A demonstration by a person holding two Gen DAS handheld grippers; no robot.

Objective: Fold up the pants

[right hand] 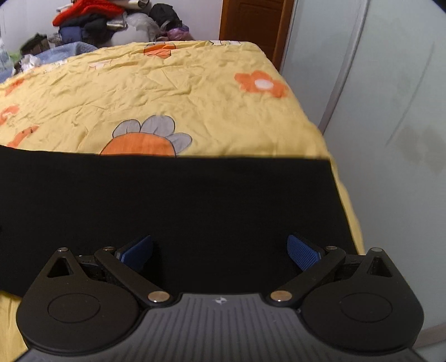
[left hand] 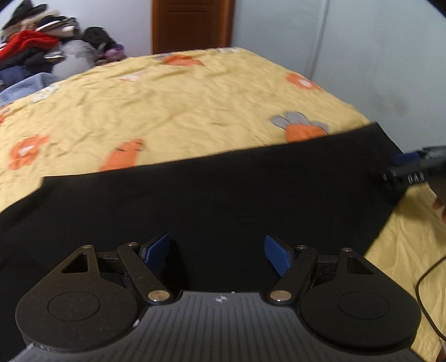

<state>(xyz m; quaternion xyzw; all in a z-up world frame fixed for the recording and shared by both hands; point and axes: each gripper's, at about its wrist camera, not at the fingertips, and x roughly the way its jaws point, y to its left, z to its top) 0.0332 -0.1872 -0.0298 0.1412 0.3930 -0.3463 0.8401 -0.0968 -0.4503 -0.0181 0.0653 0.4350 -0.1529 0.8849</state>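
The black pants (right hand: 167, 211) lie flat on the bed (right hand: 172, 92), near its close edge, like one long dark band going from left to right. They look smooth and already folded into a strip with straight edges and a square corner at the right end. The cloth looks soft and thin, with no shine.

The left gripper (left hand: 217, 253) hangs over the middle of the strip. Its fingers (left hand: 276, 257) are spread wide, and nothing is between them. The right gripper (right hand: 220, 252) hangs over the right end of the strip. Its blue bumpy fingers (right hand: 303, 252) are spread wide too, and hold nothing.

I think one fold is done and the next one comes now. For that, each gripper would need to go down to an edge of the strip and pinch the cloth, then lift it over.

The bed cover is yellow and wrinkly, with orange flowers. A pile of clothes (right hand: 92, 19) sits far away at the left.
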